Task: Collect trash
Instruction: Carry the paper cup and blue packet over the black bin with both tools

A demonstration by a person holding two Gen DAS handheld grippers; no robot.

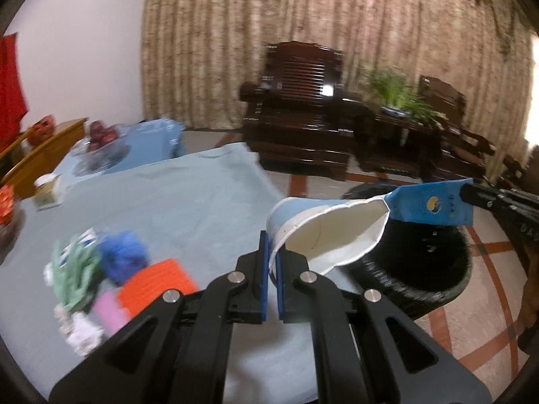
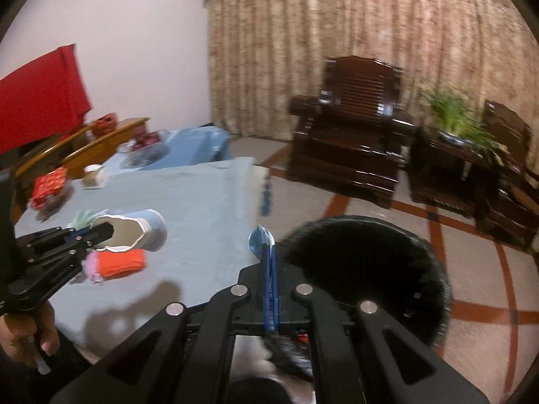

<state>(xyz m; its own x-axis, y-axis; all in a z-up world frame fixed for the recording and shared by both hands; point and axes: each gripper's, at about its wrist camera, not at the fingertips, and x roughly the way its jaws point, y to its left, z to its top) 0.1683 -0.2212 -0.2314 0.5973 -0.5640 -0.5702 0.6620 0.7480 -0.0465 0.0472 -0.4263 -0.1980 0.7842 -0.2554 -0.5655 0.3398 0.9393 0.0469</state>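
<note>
My left claw point(image 1: 272, 262) is clamped on the rim of a crushed paper cup point(image 1: 323, 235), pale blue outside and white inside, which sticks out ahead of the pads over the near right edge of the desk point(image 1: 188, 202). My right claw point(image 2: 271, 256) is pinched tight on a flat blue wrapper point(image 2: 261, 239) — seen edge-on from its own camera, broadside from the left one, where its printed face hangs just past the cup's mouth. Below and beyond both pieces stands a black bin point(image 2: 370, 262) on the tiled floor beside the desk. My left hand point(image 2: 27, 333) grips its handle at the frame's lower left. Further back on the blue cloth lie an orange ribbed pad point(image 1: 156, 284), a blue wad point(image 1: 123, 256) and some green-and-white scraps point(image 1: 75, 269) — too blurred to name surely. Beyond the desk stand a dark wooden armchair point(image 2: 350, 134) and a long curtain point(image 2: 337, 33).
</note>
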